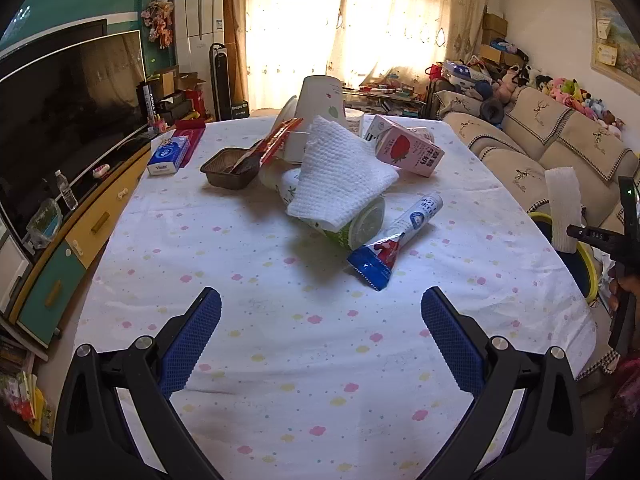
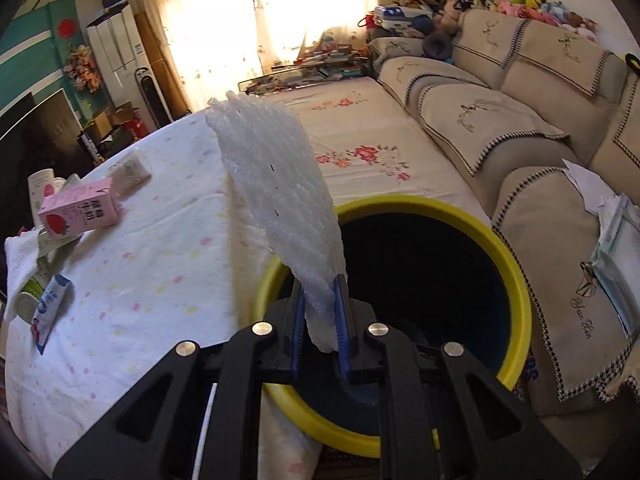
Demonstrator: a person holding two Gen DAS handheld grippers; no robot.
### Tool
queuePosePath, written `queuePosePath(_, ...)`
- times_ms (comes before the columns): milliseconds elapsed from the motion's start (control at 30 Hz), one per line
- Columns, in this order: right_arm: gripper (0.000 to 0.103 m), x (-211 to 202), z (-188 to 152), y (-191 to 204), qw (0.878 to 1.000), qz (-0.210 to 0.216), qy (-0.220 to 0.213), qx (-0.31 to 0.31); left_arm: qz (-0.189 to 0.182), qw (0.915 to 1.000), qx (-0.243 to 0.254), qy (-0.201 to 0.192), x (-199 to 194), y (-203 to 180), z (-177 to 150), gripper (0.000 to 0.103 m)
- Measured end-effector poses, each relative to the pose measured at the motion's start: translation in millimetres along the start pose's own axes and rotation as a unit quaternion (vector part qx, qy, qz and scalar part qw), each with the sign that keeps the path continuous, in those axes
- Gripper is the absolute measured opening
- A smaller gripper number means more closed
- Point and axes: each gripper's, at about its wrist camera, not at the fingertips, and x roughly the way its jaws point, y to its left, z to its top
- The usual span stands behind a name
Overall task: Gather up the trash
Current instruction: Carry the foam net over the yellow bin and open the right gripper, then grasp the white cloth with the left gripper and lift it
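Two grippers are in my hands. My right gripper [image 2: 322, 312] has its jaws narrow and clamped on the lower end of a white foam net sleeve [image 2: 280, 184], which stands up from the pads and leans toward 11 o'clock in the right wrist view. Directly behind the sleeve, at about 3 o'clock from my pads, is the yellow-rimmed bin [image 2: 516, 280] with its dark inside, standing between the table [image 2: 152, 248] and the beige sofa [image 2: 500, 120]. The sleeve is above the near-left edge of the bin's rim.

My left gripper [image 1: 320, 340] has its jaws wide, with nothing between the blue pads [image 1: 192, 344], and it hangs over the spotted tablecloth [image 1: 300, 380]. At 12 o'clock from it lies the pile of trash: a blue and white wrapper [image 1: 384, 248] nearest, then a green cup on its side [image 1: 356, 228] under a white paper towel [image 1: 340, 172], a pink milk carton [image 1: 408, 150] at 1 o'clock, an upturned paper cup [image 1: 322, 98] behind, and a brown tray [image 1: 232, 168] at 11 o'clock. A blue tissue pack [image 1: 168, 156] lies farther toward 10 o'clock, near the table's edge.
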Motion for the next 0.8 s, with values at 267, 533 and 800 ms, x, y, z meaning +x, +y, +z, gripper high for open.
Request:
queuePosePath(267,0.042,11.0,-10.4,-36.6,0.999,-0.028,0.003,0.033,-0.010,0.9998,0.009,0.015,13.4,-14.6,7.3,0.099)
queuePosePath(533,0.043,5.5,-15.3,-27.3,1.000,-0.016,-0.001,0.024,-0.016,0.9997,0.007,0.014,31.9,-10.6,34.7,0.099)
queuePosePath(800,0.046,2.7,-17.2,-14.9,1.000,0.001,-0.002,0.018,-0.013,0.9993,0.036,0.008,57.3,-10.2,73.8,0.099)
